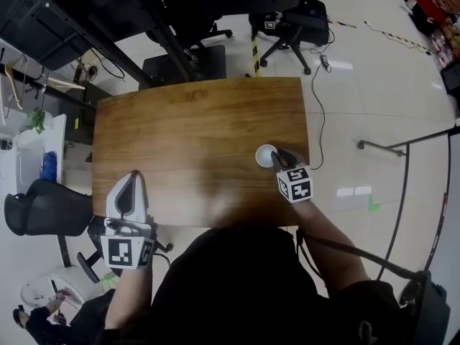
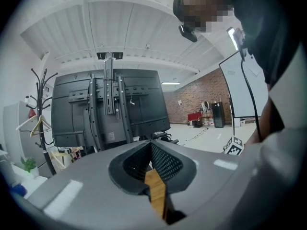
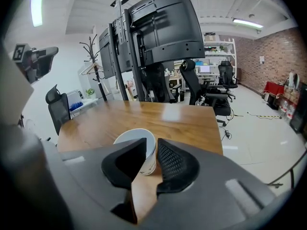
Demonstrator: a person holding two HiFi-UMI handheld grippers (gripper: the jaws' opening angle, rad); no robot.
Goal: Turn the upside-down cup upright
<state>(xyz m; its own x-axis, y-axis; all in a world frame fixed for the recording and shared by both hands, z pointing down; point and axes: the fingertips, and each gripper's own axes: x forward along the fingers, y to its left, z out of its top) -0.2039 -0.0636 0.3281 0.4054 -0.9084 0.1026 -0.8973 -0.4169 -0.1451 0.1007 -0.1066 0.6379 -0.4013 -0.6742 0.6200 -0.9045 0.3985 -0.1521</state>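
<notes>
Right of centre in the head view, near the tabletop's right edge, we find the white cup. It stands upright, mouth up, with its pale inside showing.

Right gripper comes in from the lower right, angled down, with its marker cube just behind it. In the right gripper view the cup sits low and centre, base on the wood. The right gripper straddles the cup's near wall. One of the fingers reaches over the mouth and the other stays outside. We note the fingers partly apart, with a gap along the wall and no clear pressing.

Left gripper is at the lower left of the head view, over the tabletop's near edge and well apart from the cup. In its own view the left gripper has its fingers brought together at the tips with nothing between them. Only a sliver of wood shows below the tips.

Beyond the far edge stand a black screen stand and an office chair.
</notes>
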